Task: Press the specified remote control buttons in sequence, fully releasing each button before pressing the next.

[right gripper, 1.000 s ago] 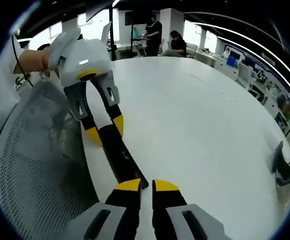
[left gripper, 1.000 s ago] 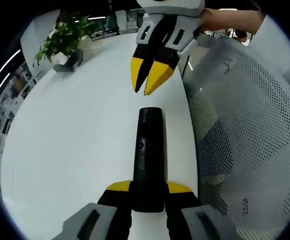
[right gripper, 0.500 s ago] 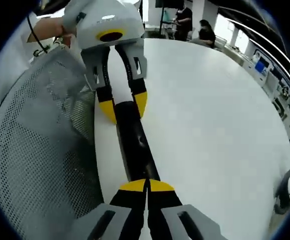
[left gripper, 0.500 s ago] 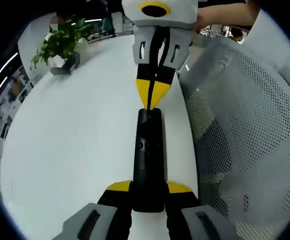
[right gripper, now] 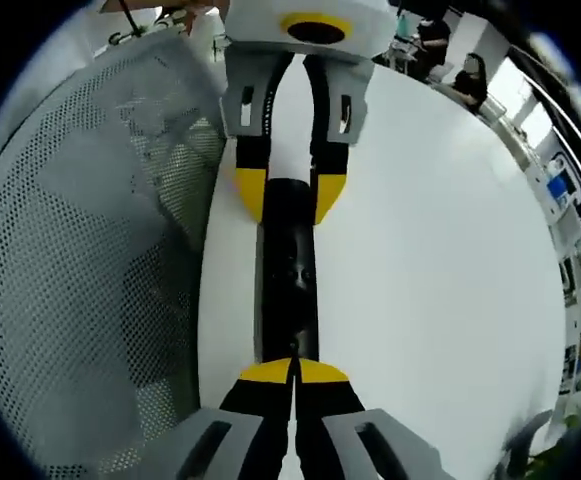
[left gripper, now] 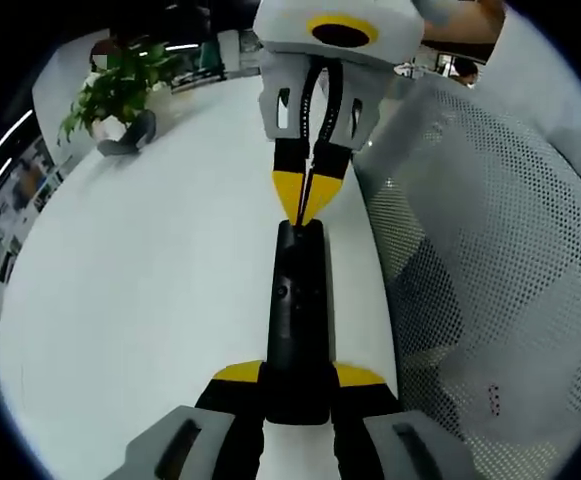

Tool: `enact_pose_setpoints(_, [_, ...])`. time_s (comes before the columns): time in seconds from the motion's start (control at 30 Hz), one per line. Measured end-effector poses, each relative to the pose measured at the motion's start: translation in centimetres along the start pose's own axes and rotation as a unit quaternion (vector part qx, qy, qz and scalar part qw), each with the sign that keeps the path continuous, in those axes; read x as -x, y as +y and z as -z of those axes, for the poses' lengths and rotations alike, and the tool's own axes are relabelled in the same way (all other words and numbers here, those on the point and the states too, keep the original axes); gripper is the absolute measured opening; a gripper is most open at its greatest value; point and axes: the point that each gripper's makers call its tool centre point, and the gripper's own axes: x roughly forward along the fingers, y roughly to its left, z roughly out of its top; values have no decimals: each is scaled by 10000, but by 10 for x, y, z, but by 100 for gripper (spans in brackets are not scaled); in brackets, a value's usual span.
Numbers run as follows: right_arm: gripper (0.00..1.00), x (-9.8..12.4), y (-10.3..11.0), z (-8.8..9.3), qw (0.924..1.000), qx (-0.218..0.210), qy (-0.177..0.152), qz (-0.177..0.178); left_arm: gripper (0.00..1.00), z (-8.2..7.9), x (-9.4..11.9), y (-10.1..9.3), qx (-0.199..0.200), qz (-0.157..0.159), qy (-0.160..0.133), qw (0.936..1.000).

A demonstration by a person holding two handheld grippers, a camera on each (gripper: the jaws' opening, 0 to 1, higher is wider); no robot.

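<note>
The remote control (left gripper: 296, 320) points lengthwise from the left gripper (left gripper: 296, 385), whose jaws clamp its end, toward the right gripper (left gripper: 310, 200), whose jaws are together at its far end.

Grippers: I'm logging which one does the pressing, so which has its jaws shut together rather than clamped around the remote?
The right gripper: its yellow tips meet at the remote's far end. The left gripper grips the remote's other end.
</note>
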Motion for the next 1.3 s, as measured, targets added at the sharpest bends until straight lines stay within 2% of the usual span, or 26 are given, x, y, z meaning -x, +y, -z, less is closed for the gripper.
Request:
enact_pose_setpoints(0.1, [0, 1, -1, 1, 9991, -382, -141, -108, 24, 0, 0, 0, 7, 11, -30, 10000])
enact_pose_setpoints(0.27, [0, 3, -3, 0, 9917, -1011, -788, -101, 24, 0, -1, 1, -6, 21, -9, 10000])
enact_pose_setpoints(0.33, [0, 3, -4, -1, 9837, -1396, -1137, -24, 24, 0, -1, 1, 0, 22, -13, 10000])
enact_pose_setpoints(0.43, [0, 4, -3, -2, 9770, -1554, -1462, -21, 24, 0, -1, 1, 11, 15, -10, 10000])
enact_pose_setpoints(0.5, [0, 5, -5, -7, 9665, -1885, -1741, -71, 24, 0, -1, 1, 13, 13, -8, 10000])
enact_pose_setpoints(0.57, [0, 4, -2, -13, 9555, -2182, -1966, -292, 24, 1, -1, 1, 8, 17, 11, 10000])
enact_pose_setpoints(0.63, [0, 3, -5, -10, 9609, -2028, -1866, -262, 24, 1, -2, 1, 8, 12, 32, 10000])
enact_pose_setpoints(0.73, [0, 4, -1, -7, 9759, -1554, -1510, -278, 24, 1, -2, 1, 27, 3, 62, 10000])
enact_pose_setpoints(0.8, [0, 4, 2, -10, 9816, -1273, -1408, -210, 24, 1, -2, 1, 30, 2, 65, 10000])
enact_pose_setpoints(0.9, [0, 3, 2, -10, 9864, -1027, -1275, -138, 24, 1, -2, 1, 39, 0, 50, 10000])
enact_pose_setpoints(1.0, [0, 2, 1, -9, 9940, -530, -958, -76, 24, 1, -2, 1, 34, 2, 48, 10000])
enact_pose_setpoints(1.03, [0, 2, 1, -9, 9947, -454, -918, -59, 24, 1, -2, 1, 30, 3, 50, 10000])
enact_pose_setpoints(1.1, [0, 1, 2, -9, 9980, -35, -625, 23, 24, 1, -2, 1, 20, 8, 46, 10000])
enact_pose_setpoints(1.17, [0, 0, 2, -9, 9988, 204, -429, 89, 24, 1, -2, 1, 20, 13, 41, 10000])
enact_pose_setpoints(1.23, [0, -1, 2, -9, 9989, 379, -225, 172, 24, 1, -2, 1, 11, 13, 50, 10000])
enact_pose_setpoints(1.3, [0, -2, 1, -10, 9991, 319, -129, 239, 24, 1, -2, 1, 0, 14, 60, 10000])
